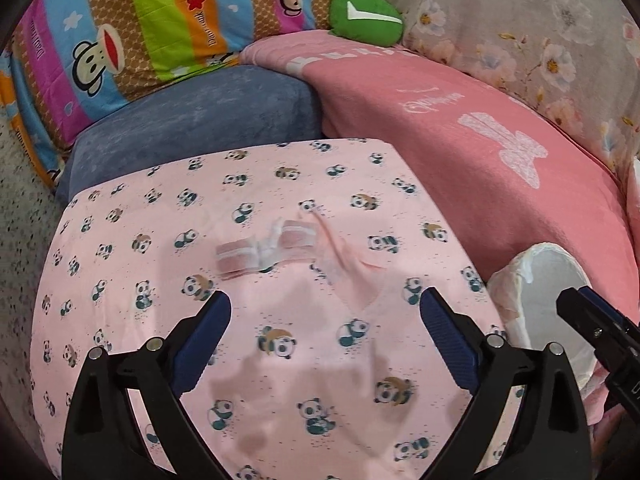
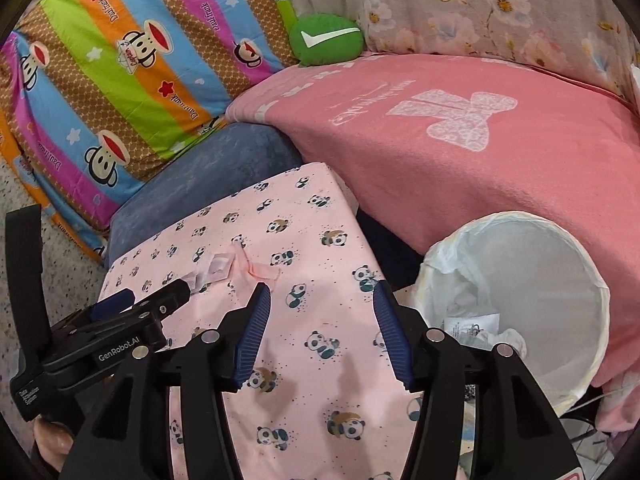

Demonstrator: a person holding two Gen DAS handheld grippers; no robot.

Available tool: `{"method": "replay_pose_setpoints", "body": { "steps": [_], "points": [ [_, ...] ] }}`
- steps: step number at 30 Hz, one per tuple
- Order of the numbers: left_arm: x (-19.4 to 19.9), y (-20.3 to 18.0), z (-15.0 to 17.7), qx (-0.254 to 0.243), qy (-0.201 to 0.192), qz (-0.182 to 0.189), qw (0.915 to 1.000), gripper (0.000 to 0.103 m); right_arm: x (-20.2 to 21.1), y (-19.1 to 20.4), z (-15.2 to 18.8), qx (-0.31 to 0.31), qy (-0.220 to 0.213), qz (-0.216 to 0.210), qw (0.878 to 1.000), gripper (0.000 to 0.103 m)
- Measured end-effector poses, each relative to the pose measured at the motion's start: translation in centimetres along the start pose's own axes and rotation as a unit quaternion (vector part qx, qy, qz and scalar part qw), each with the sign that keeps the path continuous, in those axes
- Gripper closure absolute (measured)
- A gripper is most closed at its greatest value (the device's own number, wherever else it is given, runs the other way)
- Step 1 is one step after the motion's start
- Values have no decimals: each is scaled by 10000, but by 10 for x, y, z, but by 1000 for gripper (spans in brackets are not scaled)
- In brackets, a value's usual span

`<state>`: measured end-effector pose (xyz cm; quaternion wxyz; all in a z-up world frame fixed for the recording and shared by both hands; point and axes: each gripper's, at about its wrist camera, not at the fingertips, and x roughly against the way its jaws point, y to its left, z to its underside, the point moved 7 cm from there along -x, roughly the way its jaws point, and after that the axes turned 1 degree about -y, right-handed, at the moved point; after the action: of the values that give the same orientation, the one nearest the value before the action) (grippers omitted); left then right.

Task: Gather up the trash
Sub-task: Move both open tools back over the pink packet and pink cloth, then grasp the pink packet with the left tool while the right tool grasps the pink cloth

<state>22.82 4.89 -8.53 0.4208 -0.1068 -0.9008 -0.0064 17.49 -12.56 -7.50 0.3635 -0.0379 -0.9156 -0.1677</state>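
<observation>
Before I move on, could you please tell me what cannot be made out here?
- Bin contents: right wrist view, partly behind the right claw.
- Wrapper: in the right wrist view partly behind the left claw; its print is too small.
- Bin in the left wrist view: cut by the right claw.

"GenRobot.AI" on left gripper [image 2: 188,292], apparently.

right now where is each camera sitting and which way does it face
Left wrist: on the left gripper, looking down its open fingers at the clear wrapper on the panda cloth; the right gripper shows at right.
Right wrist: on the right gripper, fingers open, facing cloth and trash bin; left gripper at left.
Shared: wrapper, cloth, bin, green cushion.
</observation>
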Motion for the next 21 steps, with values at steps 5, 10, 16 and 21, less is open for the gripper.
{"method": "replay_pose_setpoints", "body": {
  "steps": [5,10,16,21],
  "points": [
    [-17,43,2,313,146,-202,9992,12,-29,30,4,107,187,-67,9997,46],
    [-42,77,4,589,377,-337,9970,12,-65,54,7,181,404,-123,9989,46],
    [-73,98,3,889,574,-261,9940,12,-115,79,13,338,739,-114,9966,46],
    [-97,96,-1,999,729,-122,9923,12,-147,90,14,393,884,-81,9953,46]
  ]
}}
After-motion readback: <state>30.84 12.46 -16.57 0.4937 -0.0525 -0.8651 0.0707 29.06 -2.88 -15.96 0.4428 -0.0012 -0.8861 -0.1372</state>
